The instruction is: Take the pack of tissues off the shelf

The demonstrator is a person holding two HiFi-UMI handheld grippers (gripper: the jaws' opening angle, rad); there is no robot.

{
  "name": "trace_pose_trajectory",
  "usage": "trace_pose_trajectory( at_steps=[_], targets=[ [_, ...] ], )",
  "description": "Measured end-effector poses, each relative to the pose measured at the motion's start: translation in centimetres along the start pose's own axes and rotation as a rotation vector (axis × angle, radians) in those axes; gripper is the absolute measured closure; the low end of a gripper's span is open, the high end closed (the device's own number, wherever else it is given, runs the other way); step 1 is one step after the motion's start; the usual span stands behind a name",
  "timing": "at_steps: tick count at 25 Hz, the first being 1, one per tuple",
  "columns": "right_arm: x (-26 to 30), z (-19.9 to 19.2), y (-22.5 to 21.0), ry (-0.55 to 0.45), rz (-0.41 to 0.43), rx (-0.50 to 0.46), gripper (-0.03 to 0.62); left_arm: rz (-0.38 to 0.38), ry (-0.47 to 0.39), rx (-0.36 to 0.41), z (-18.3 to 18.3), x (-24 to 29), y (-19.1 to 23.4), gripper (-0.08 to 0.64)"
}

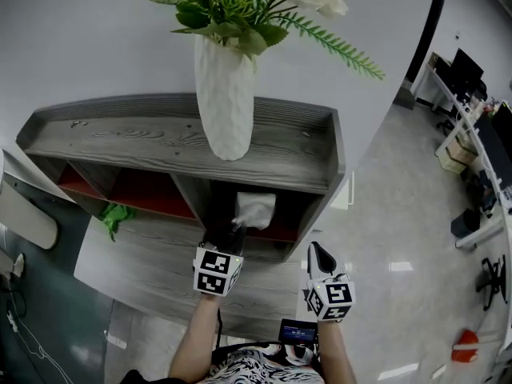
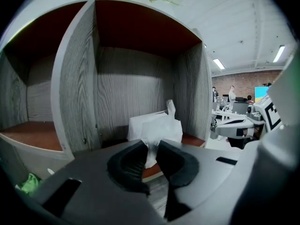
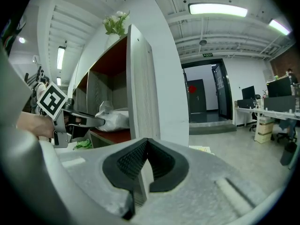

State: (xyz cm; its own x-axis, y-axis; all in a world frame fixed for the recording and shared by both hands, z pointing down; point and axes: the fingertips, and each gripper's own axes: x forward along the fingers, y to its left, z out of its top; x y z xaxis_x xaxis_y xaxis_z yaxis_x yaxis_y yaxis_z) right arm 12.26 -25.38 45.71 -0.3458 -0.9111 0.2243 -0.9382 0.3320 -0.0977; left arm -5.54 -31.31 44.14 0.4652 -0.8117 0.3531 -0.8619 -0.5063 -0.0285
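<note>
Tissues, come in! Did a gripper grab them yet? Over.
Left gripper shut on tissues. Right gripper shut, empty, beside shelf. Tissues inside right cubby, not out yet. Nothing in the way.

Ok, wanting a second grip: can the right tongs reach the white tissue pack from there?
Probably not directly: the grey wooden shelf's side panel stands between the right tongs and the pack.

Shelf [image 1: 160, 138] grey wood-grain, compartment floors dark red. Pack of tissues [image 1: 256, 210] white; vase [image 1: 224, 94] white, ribbed, green foliage [image 1: 232, 10] above. Left tool [image 2: 151, 150]: black pads, cube with black-and-white square markers.
</note>
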Motion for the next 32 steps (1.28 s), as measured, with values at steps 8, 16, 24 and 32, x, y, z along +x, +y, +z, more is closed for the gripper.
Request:
trace_pose_trajectory(
  at_steps=[8,16,24,32],
  targets=[
    [-1.1,-0.1,2.2,-0.015,-0.034,-0.001,0.588,-0.041,-0.023,-0.004,-0.4,-2.2,0.0,0.514],
    [-2.5,-0.6,4.7,-0.012,-0.068,-0.013,0.589,-0.084,-0.036,-0.021,-1.5,-4.7,0.0,0.514],
    [-4.1,-0.7,6.7,-0.011,-0.112,-0.030,0.588,-0.121,-0.049,-0.055,-2.3,-7.4,0.6,0.514],
    [-6.1,-0.7,8.9,-0.021,-0.133,-0.043,0.588,-0.146,-0.077,-0.080,-3.0,-10.4,0.7,0.514]
  ],
)
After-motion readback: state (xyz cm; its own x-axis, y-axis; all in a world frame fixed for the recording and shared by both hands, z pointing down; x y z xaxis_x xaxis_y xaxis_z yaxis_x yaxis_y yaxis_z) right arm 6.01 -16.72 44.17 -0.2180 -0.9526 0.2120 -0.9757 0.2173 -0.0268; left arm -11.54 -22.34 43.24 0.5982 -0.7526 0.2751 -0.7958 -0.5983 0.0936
